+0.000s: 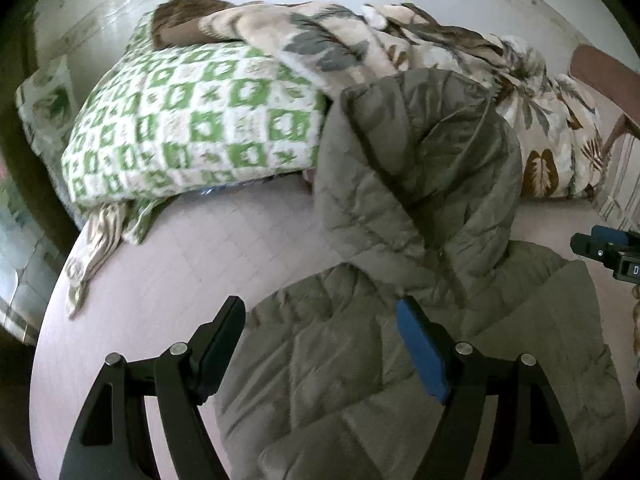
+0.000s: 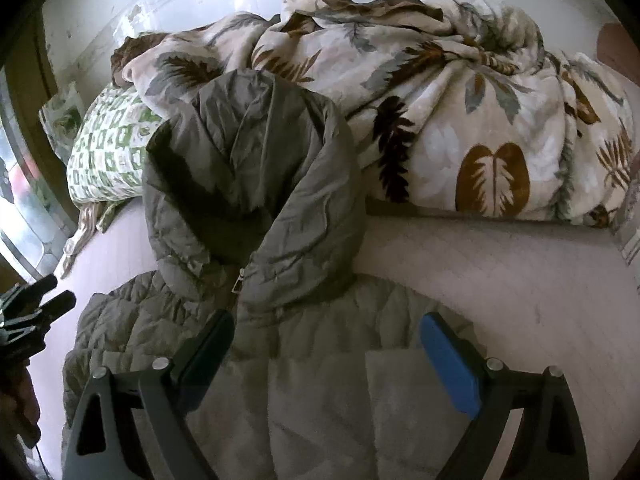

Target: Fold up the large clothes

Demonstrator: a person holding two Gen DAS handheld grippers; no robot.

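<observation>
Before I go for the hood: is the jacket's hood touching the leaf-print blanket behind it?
Touching. In the right wrist view the hood lies against the blanket along its top right edge, no sheet showing between them.

An olive-grey quilted jacket (image 2: pixel 256 184) lies on a pale pink grid-patterned bed (image 2: pixel 500 280), beside a green-and-white squared pillow (image 1: pixel 192 128) and a cream blanket (image 2: pixel 460 120) printed with brown and grey leaves.

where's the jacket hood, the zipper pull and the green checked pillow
jacket hood (image 2: pixel 256 168), right wrist view, middle of the hood
zipper pull (image 2: pixel 237 283), right wrist view, metal tab
green checked pillow (image 1: pixel 192 128), left wrist view, top face
</observation>
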